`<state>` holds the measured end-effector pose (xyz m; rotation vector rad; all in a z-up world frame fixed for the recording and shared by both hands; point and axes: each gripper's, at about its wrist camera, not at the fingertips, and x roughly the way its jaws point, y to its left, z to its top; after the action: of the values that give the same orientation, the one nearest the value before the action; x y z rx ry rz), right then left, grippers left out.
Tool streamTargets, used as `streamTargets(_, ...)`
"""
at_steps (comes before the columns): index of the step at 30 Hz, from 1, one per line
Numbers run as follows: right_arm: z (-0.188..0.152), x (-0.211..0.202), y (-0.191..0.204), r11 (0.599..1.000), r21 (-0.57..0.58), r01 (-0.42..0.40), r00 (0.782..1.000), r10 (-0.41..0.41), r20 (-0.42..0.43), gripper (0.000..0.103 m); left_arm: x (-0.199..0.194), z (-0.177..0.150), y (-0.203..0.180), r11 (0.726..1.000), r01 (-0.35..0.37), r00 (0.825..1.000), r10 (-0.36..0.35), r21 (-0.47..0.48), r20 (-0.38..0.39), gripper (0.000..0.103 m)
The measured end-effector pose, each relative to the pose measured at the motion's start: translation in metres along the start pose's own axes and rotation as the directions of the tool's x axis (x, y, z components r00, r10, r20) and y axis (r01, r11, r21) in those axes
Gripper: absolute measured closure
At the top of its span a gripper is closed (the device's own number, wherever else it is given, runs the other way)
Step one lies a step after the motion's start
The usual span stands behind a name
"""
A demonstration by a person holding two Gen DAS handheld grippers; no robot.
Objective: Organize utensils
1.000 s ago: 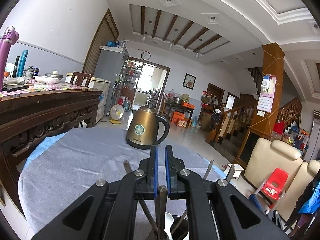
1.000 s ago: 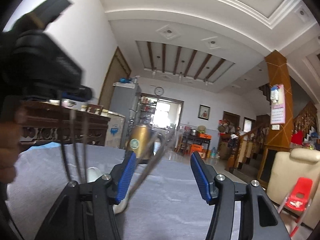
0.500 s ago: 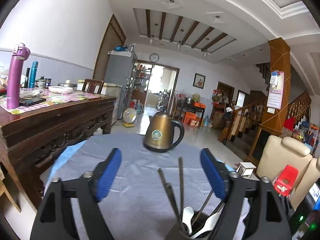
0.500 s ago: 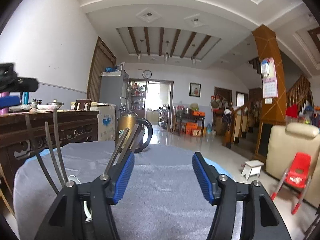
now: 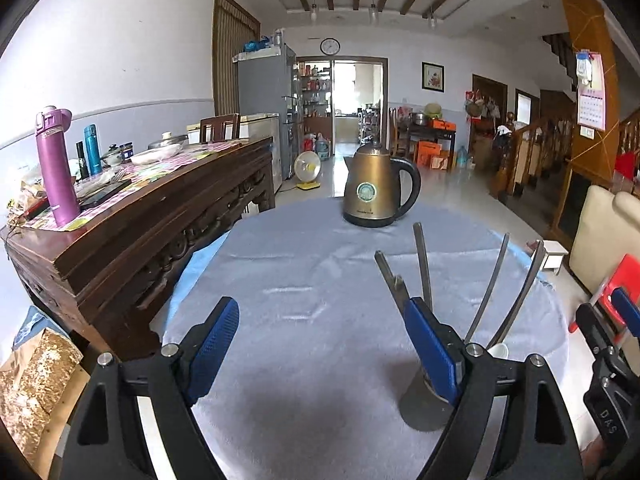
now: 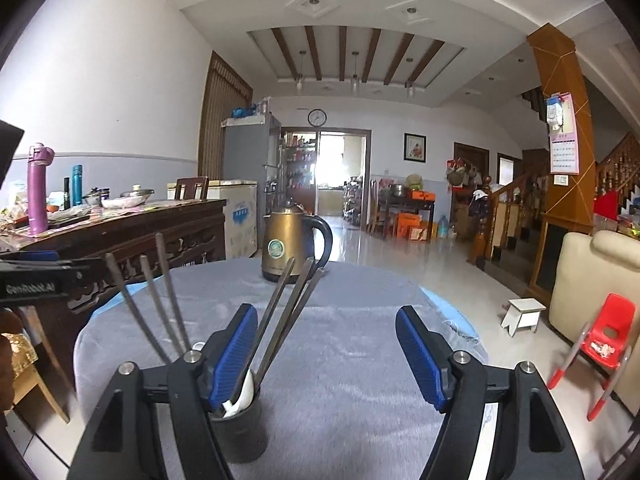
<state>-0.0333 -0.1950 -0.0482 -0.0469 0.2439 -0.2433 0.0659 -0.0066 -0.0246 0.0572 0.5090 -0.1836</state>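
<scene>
Both tools open and empty above a filled utensil cup.

The left tool (image 5: 322, 346) and right tool (image 6: 326, 354) have just widened, gripping nothing; the utensils (image 6: 286, 308) stand in the dark cup (image 6: 240, 432) near the worktop's (image 5: 300, 272) near edge. Sorting looks finished; withdrawing needs clearance from handles, with open cloth ahead toward the kettle (image 5: 376, 190).

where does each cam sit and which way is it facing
Left wrist: on the left gripper, open, looking across the grey table at the kettle; the right gripper shows at the right edge.
Right wrist: on the right gripper, open and empty, facing the same way; the left gripper shows at the left edge.
Shared: kettle, table, utensil cup.
</scene>
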Motion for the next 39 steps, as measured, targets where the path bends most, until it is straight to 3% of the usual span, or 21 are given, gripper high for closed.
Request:
streamTargets(10,0.016,-0.021,-0.003,0.994,0.088,-0.061,0.996,0.067,-0.065,0.025,-0.025,-0.001,0.001,0.997,-0.065,0.998,0.065,0.027,0.002,0.017)
streamTargets(18,0.014,-0.031,0.004,0.982,0.140,-0.126,0.973,0.150,-0.177,0.025,-0.045,-0.009,0.002,0.993,-0.103,0.995,0.103,0.054,-0.007,0.013)
streamTargets(22,0.012,-0.036,0.003,0.982,0.154,-0.111,0.971,0.140,-0.192,0.025,-0.051,-0.010,-0.001,0.991,-0.111,0.993,0.113,0.079,-0.018,0.011)
streamTargets(27,0.017,-0.042,-0.005,0.979,0.182,-0.089,0.973,0.125,-0.196,0.025,-0.054,-0.011,-0.007,0.972,-0.191,0.981,0.194,0.133,-0.008,0.010)
streamTargets(39,0.019,-0.055,-0.001,0.981,0.168,-0.094,0.973,0.126,-0.194,0.025,-0.068,-0.014,-0.014,0.978,-0.162,0.985,0.167,0.130,-0.032,0.009)
